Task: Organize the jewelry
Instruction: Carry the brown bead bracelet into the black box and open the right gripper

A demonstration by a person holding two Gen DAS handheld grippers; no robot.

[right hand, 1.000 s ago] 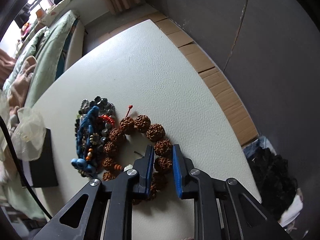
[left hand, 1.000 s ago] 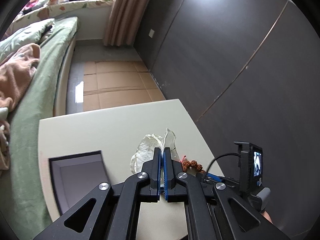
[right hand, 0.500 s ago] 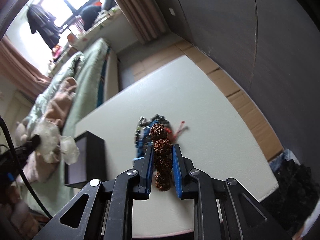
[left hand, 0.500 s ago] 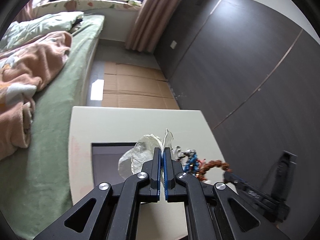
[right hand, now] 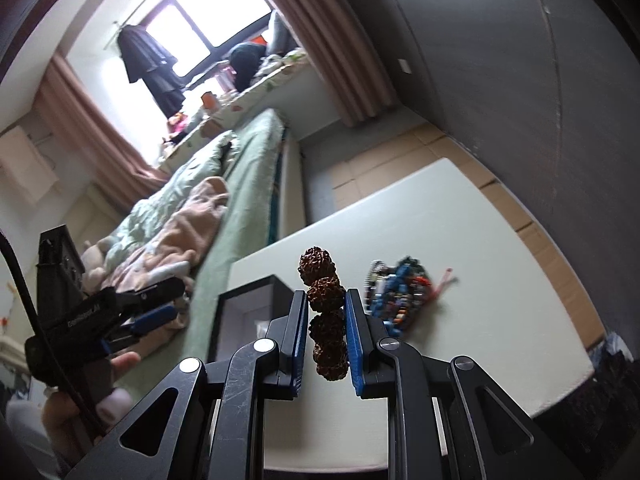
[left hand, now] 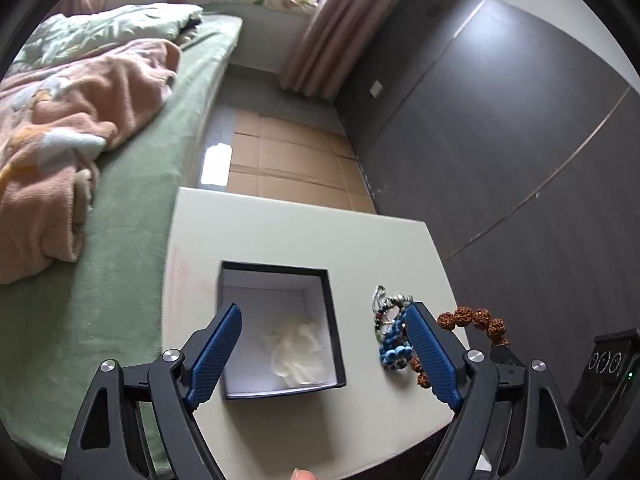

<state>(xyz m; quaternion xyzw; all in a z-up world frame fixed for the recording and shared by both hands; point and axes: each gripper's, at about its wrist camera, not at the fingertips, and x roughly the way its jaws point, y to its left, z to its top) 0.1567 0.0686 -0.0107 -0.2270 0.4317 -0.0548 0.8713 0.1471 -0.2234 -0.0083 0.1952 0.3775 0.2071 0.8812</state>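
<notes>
- Compared with half a second ago, we see the left gripper [left hand: 320, 354] has gone from pressed together on a crumpled clear plastic bag [left hand: 295, 354] to spread wide; that bag now lies on the white floor of the black jewelry box [left hand: 332, 320].
- We also note that the right gripper [right hand: 327, 334] has lifted the brown rudraksha bead bracelet [right hand: 325, 312] higher above the white table [right hand: 500, 280].
- Right gripper state: its blue pads are clamped on the bracelet. Left gripper state: wide apart and empty, hovering above the near side of the box.
- Position of the task item: in the left wrist view we see the bracelet [left hand: 474, 320] in the air to the right of the box, past the heap of blue and metal bead jewelry [left hand: 394, 332] on the table.
- Orientation: in the right wrist view the pinched beads form one column running along the fingers, one end bead projecting past the tips toward the far side. We cannot tell where the remaining loop hangs.
- Risk 1: the beads are knobbly and round; we judge that a pinch on only a few of them may roll or slip in transit, dropping the strand onto the table.
- Risk 2: a hanging loop could catch the box wall or drag the jewelry heap if carried low.
- Risk 3: the two grippers converge over the box; we judge a collision possible unless the left one clears out.
</notes>
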